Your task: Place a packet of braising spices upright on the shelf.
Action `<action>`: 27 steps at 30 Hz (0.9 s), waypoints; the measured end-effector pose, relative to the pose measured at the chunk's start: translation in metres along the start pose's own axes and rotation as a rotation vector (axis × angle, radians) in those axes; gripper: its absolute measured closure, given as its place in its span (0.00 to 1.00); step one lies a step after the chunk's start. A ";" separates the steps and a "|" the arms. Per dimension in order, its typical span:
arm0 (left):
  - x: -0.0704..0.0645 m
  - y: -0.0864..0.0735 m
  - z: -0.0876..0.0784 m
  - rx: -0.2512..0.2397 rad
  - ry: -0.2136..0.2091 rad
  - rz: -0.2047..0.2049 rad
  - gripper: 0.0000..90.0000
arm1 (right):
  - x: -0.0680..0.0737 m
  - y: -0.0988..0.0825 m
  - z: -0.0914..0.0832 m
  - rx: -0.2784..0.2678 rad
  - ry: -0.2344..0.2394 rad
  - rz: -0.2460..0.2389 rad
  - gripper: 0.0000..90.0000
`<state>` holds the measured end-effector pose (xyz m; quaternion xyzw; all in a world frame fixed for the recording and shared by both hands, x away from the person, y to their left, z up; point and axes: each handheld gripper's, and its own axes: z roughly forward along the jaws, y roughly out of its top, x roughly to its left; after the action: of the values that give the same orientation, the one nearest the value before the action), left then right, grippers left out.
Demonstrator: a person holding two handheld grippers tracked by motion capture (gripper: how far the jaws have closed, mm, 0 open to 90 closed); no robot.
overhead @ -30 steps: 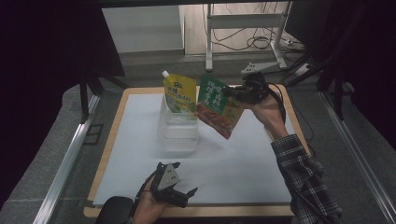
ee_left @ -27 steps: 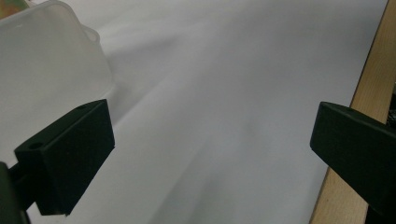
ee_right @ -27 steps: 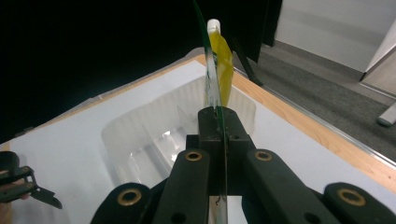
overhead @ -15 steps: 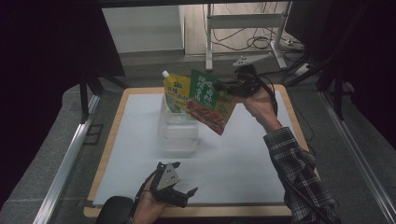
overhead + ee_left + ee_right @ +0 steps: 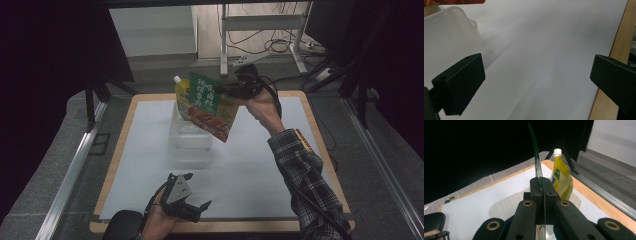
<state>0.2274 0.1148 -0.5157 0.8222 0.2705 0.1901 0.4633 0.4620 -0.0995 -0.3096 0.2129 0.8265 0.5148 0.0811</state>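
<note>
1. My right gripper [image 5: 227,91] is clamped on the green pouch [image 5: 210,106], which hangs above the clear tub [image 5: 190,140].
2. Its long axis tilts, with the lower corner pointing down toward me.
3. I see white printing that's unreadable.
4. My left gripper [image 5: 192,207] rests spread apart, holding nothing.

Green flat pouch [image 5: 210,106] with red food print, pinched at one edge, hanging tilted above clear plastic bin [image 5: 190,140]; yellow white-capped spout pouch [image 5: 181,96] upright inside bin, just behind.
</note>
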 end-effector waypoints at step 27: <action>-0.001 0.000 0.000 0.008 -0.010 0.014 0.00 | 0.000 0.012 0.074 0.037 0.048 -0.022 0.99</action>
<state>0.2269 0.1141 -0.5156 0.8268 0.2631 0.1884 0.4601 0.4909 -0.0348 -0.3327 0.1927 0.8398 0.5036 0.0630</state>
